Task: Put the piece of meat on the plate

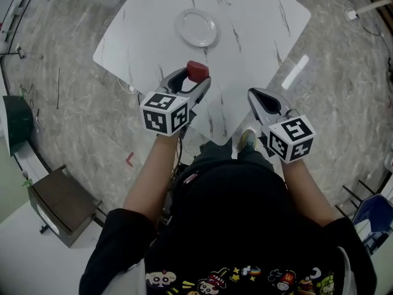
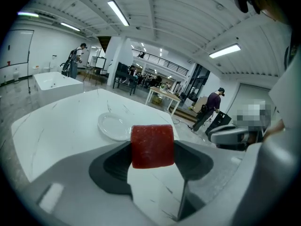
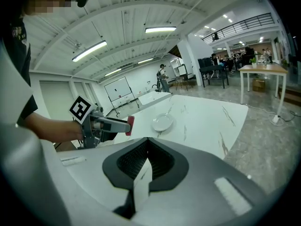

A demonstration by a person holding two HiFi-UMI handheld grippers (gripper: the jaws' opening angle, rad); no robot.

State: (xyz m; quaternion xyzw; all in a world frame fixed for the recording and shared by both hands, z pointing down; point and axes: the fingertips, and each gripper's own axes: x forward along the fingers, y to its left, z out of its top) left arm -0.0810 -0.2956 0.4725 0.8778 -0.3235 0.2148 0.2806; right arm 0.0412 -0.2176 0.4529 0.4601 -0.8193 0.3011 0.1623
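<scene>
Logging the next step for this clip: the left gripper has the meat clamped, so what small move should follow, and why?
Probably move the left gripper forward until the piece of meat is above the plate, without opening yet. Its jaws are shut on the meat, which hangs over the table short of the plate. The plate is empty, and nothing lies between.

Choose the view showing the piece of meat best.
The left gripper view: the piece of meat sits large and central between the jaws. The head view shows a small red block; the right gripper view, a distant sliver.
</scene>
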